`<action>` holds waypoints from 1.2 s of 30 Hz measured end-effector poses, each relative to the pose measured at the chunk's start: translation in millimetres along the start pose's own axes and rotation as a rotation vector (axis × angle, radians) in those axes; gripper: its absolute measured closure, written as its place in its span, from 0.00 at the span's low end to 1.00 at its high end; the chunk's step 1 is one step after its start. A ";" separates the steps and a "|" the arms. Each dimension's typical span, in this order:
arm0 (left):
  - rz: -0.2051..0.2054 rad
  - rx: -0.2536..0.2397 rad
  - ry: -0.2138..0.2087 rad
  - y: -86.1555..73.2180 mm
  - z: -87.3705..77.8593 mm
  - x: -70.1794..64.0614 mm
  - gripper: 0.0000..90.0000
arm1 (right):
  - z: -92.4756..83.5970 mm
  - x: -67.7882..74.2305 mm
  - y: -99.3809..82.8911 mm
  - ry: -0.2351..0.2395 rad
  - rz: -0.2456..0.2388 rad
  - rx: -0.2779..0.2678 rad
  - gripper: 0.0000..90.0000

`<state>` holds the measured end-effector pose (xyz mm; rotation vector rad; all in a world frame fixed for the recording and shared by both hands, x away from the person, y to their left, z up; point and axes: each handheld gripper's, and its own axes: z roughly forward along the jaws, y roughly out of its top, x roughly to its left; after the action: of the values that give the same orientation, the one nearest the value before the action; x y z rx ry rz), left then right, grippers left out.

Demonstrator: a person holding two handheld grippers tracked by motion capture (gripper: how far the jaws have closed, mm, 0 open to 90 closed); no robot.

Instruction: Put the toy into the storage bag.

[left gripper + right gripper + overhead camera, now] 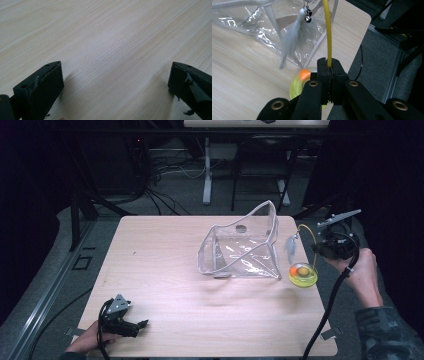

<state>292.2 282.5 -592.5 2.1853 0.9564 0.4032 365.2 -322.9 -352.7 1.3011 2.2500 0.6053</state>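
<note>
I have a cat toy here: a yellow wand [327, 30] rising in a curve from a round yellow base [303, 275] with an orange ball [304, 74] in it, and a white feather [292, 37] with small bells [307, 15] dangling from the wand's tip. It sits near the right edge of the table [165, 270], just beside the clear plastic bag [242, 247].

My right gripper [329, 63] is pinched tight on the wand, low on its stem above the base. I judge the whole toy light, but the wand looks thin, smooth and springy, so it may bend and swing rather than carry stiffly. The feather is soft and will flop. Holding low on the stem seems the steadiest place; the base is too broad and shallow for these jaws.

The bag stands open and slack, its walls sagging. The feather hangs just in front of its nearest wall, which could catch it if I move towards the mouth.

My left gripper [131, 325] rests at the near left corner, jaws wide apart and empty over bare wood, well away from everything.
</note>
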 end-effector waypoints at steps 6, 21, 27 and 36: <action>-0.009 -0.003 0.000 -0.1 0.2 -0.6 0.00 | -2.7 -4.0 14.1 -0.008 -0.014 0.019 0.98; 0.003 0.008 -0.007 0.4 -0.7 0.4 0.00 | -13.7 -9.1 45.0 -0.007 -0.055 0.100 0.98; 0.004 0.008 -0.007 0.4 -0.7 0.6 0.00 | -24.4 -9.3 61.9 -0.017 -0.076 0.119 0.98; 0.002 0.007 -0.007 0.4 -0.7 0.5 0.00 | -34.0 -10.0 83.5 -0.018 -0.107 0.156 0.98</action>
<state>292.4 283.0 -591.7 2.1933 0.9530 0.3934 405.7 -298.6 -275.3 1.2431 2.3739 0.3852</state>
